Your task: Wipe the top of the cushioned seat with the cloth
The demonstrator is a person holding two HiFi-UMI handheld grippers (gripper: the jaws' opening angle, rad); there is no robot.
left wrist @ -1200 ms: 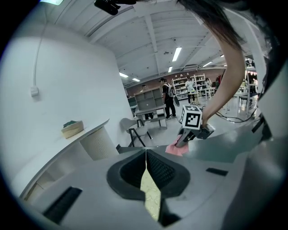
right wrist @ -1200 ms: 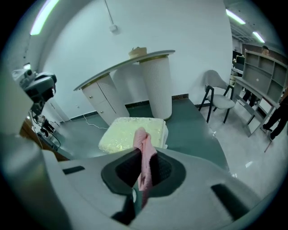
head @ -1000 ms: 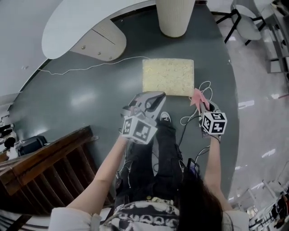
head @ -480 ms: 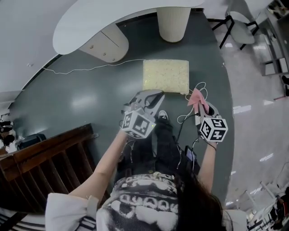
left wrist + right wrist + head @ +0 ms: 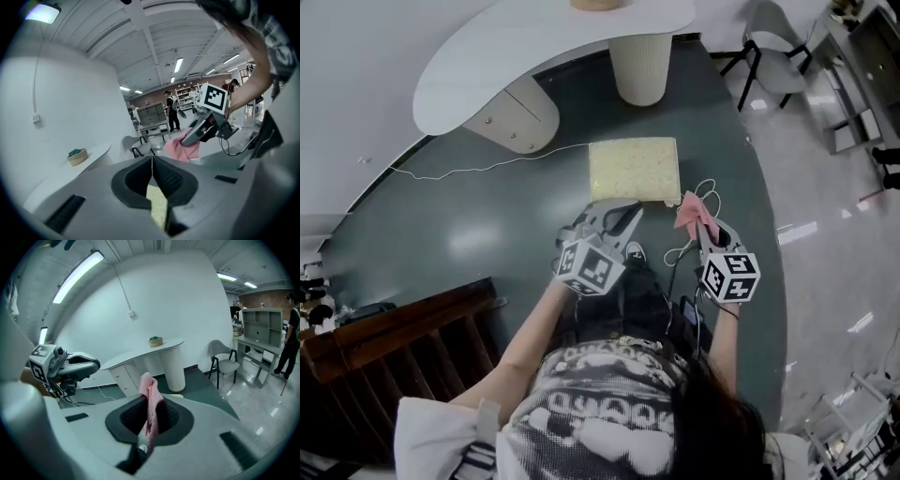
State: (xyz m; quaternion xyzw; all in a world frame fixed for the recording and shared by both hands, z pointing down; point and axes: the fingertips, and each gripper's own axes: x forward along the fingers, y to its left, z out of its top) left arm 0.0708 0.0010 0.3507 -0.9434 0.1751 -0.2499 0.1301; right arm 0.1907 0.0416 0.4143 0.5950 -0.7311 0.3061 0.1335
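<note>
Pink cloth (image 5: 689,211) pinched in right gripper (image 5: 701,234); left gripper (image 5: 619,212) closed

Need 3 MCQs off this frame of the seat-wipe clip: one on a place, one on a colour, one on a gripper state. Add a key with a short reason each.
1. Where is the cushioned seat?
A. On the dark floor, ahead of both grippers
B. On top of the white counter
C. Behind the person

2. What colour is the cloth?
A. Blue
B. Pink
C. White

3. How does the left gripper stand?
A. Wide open
B. Shut on the cloth
C. Shut, with nothing between its jaws

Key:
1 A: the head view shows the seat on the floor beyond the gripper tips.
2 B: pink fabric is clamped in the right gripper.
3 C: the left gripper view shows its jaws meeting with nothing between them.
</note>
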